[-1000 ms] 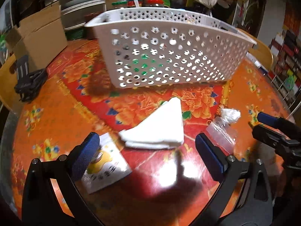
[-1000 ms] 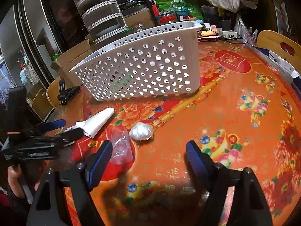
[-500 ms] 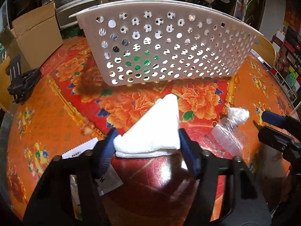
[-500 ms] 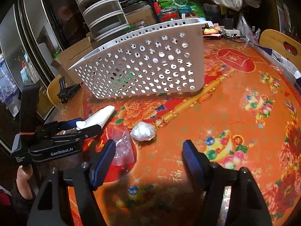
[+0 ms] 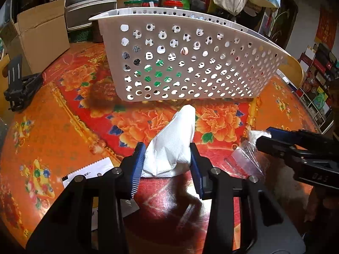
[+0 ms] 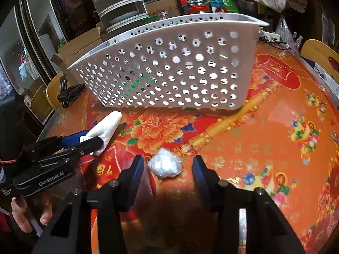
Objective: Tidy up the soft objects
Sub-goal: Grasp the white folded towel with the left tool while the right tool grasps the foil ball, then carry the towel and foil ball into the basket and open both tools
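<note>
A folded white paper towel (image 5: 173, 144) lies on the red-orange floral tablecloth, in front of a white perforated basket (image 5: 190, 67). My left gripper (image 5: 166, 165) is closing; its blue pads press the towel's near end from both sides and bunch it up. The same grip shows from the side in the right wrist view, with the left gripper (image 6: 91, 139) on the towel (image 6: 106, 124). A clear plastic bag with a white wad (image 6: 165, 166) sits between the jaws of my right gripper (image 6: 167, 169). They are closing, with a gap left at the right pad.
The basket (image 6: 169, 74) stands tilted across the table's far side. A printed paper packet (image 5: 89, 173) lies under my left gripper's left finger. A black clip stand (image 5: 19, 84) and a cardboard box (image 5: 40, 36) are at the far left. A wooden chair back (image 6: 317, 53) is at the right.
My left gripper went forward over the towel and closed on it, bunching it. My right gripper shifted over the bag's white wad, and its jaws narrowed a lot.
</note>
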{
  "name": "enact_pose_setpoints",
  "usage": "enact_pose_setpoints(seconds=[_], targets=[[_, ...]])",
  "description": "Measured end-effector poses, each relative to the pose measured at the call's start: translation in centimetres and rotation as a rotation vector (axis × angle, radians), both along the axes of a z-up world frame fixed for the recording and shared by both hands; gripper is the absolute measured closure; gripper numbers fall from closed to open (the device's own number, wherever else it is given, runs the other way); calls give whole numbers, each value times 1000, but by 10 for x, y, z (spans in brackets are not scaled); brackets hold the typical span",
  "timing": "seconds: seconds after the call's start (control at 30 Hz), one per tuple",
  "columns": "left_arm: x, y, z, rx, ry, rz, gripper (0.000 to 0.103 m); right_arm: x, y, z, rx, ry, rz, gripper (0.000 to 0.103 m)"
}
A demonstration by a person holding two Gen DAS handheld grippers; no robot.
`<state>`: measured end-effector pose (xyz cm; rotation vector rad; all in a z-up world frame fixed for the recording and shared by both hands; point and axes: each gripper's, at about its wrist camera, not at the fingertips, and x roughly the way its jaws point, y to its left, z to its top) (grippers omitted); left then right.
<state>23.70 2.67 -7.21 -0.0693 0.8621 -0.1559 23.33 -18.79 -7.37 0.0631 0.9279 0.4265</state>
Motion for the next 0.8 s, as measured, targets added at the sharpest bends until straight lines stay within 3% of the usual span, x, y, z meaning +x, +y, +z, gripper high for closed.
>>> enact_pose_setpoints(seconds=[0.13, 0.47, 0.8], targets=[[1, 2, -1, -12, 2, -1, 65, -1, 0, 0, 4, -3, 4, 72], [-2, 5, 0, -31, -10, 5, 65, -14, -1, 6, -34, -74, -8, 73], [-16, 7, 15, -44, -94, 12, 65, -20, -27, 15, 6, -93, -50, 73]])
